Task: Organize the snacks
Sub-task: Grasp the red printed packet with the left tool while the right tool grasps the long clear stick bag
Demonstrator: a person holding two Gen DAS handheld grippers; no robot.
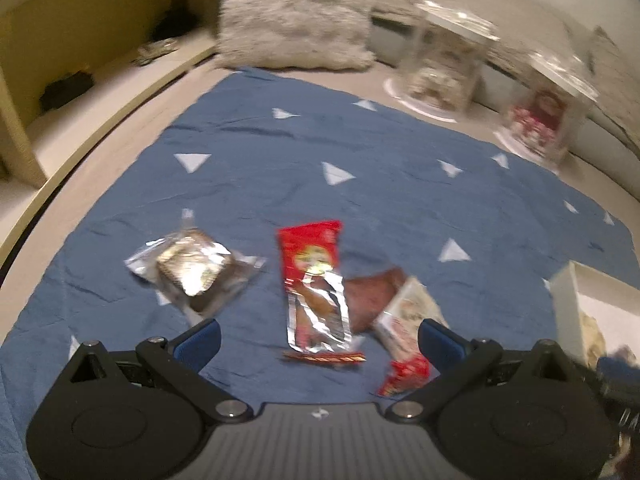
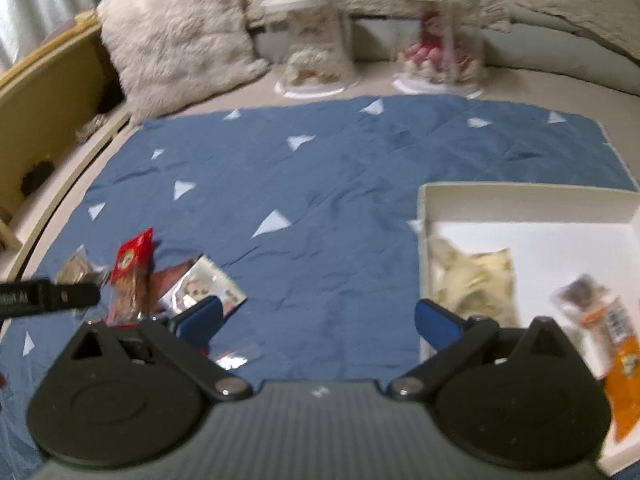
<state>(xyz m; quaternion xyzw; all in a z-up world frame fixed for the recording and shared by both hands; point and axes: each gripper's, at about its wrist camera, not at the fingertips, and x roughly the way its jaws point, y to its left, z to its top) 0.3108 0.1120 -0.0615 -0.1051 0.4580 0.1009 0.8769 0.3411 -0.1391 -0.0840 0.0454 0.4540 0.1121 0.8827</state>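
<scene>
- Left wrist view: my left fingers (image 1: 319, 338) are spread wide and grasp nothing, hovering low over a blue cloth (image 1: 256, 184) with pale triangles, laid out on a bed.
- Between the fingertips lies a long red pack (image 1: 314, 288) with a silvery lower half, flat on the cloth.
- Left of it, apart, sits a clear-wrapped brownie (image 1: 194, 270).
- Right of the red pack a brown snack (image 1: 370, 294) touches it; a white-and-red pack (image 1: 406, 332) lies over the brown one's right edge and runs behind my right-hand fingertip.
- At the far right edge a corner of the white box (image 1: 564, 292) shows.
- Beyond the cloth stand a fluffy pillow (image 1: 296, 12) and two clear jars (image 1: 448, 64), all blurred.
- Right wrist view: my right fingers (image 2: 318, 322) are also released and empty, above bare cloth (image 2: 340, 184) just left of the box (image 2: 520, 196).
- Inside the box a pale bag (image 2: 476, 280) lies against the left wall, and an orange pack (image 2: 616, 344) lies to its right, near the right wall.
- The loose snacks cluster at the left: the red pack (image 2: 132, 268) and the white one (image 2: 200, 284) beside it, partly behind my left-hand fingertip.
- A black bar of the other tool (image 2: 48, 296) pokes in from the left edge.
</scene>
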